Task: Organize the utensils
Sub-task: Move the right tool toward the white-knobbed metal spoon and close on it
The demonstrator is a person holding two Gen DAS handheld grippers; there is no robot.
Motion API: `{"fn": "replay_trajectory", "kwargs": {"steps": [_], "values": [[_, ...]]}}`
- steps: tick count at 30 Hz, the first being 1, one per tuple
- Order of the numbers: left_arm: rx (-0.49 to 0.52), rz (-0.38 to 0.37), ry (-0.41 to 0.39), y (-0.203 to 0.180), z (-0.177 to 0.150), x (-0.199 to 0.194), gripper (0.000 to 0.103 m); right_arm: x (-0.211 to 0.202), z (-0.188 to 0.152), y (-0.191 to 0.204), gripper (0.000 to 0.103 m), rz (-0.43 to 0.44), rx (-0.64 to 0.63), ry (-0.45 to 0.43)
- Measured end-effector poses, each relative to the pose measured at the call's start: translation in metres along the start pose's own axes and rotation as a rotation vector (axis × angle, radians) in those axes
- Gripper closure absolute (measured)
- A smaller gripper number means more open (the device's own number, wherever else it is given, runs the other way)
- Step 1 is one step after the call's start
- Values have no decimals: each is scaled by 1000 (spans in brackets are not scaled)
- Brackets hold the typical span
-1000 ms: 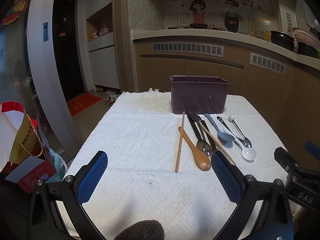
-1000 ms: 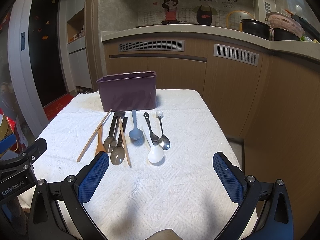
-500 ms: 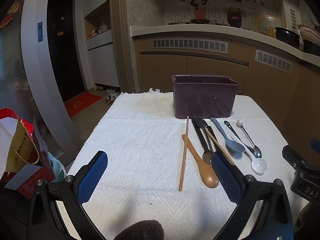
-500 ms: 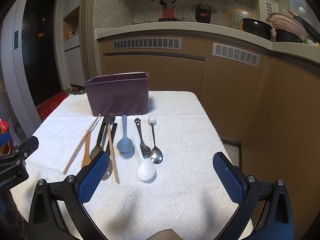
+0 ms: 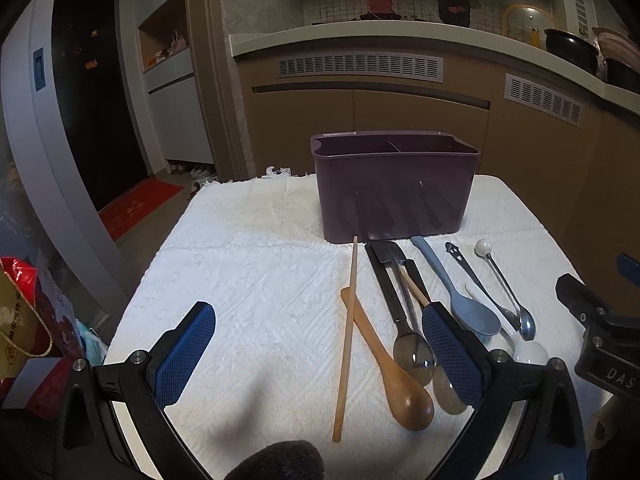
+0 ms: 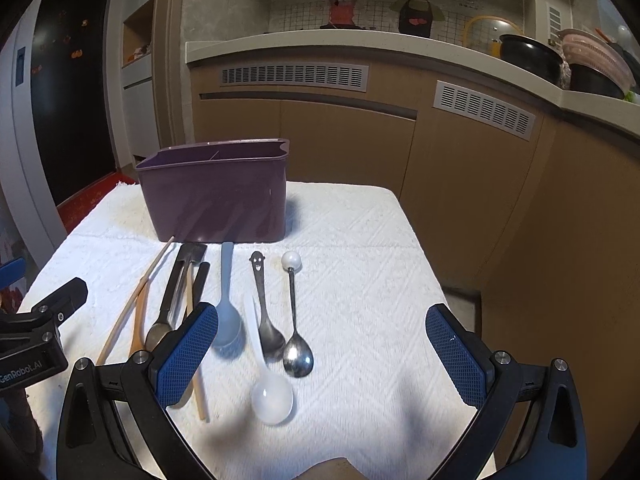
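Where it reads "GenRobot.AI": left gripper [image 5: 316, 354], right gripper [image 6: 322, 354], both wide, empty.

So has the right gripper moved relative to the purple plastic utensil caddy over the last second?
Yes. The right gripper has advanced toward the purple plastic utensil caddy, which looms larger, and drifted right: the white plastic spoon now lies between its open fingers.

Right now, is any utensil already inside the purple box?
No, the purple box shows nothing sticking out, and the spoons and chopsticks lie on the white cloth.
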State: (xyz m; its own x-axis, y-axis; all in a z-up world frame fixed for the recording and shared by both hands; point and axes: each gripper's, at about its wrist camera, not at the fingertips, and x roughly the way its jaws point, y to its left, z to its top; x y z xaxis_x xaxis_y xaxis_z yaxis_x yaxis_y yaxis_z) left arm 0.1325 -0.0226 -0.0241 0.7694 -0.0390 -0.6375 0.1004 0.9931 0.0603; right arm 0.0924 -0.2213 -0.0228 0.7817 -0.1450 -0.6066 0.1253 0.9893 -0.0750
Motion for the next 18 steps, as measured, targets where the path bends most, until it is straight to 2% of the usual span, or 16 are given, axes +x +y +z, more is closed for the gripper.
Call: {"fn": "replay_trajectory", "kwargs": {"steps": [4, 10, 15, 18], "values": [[-9, -32, 38, 2, 11, 20, 0, 19, 11, 2, 0, 6, -20, 14], [-43, -49, 41, 20, 22, 39, 0, 50, 27, -1, 0, 2, -41, 37], [-72, -85, 14, 36, 28, 40, 0, 85, 32, -2, 1, 29, -44, 120], [-70, -84, 15, 45, 34, 43, 0, 103, 34, 3, 8, 66, -73, 175]]}}
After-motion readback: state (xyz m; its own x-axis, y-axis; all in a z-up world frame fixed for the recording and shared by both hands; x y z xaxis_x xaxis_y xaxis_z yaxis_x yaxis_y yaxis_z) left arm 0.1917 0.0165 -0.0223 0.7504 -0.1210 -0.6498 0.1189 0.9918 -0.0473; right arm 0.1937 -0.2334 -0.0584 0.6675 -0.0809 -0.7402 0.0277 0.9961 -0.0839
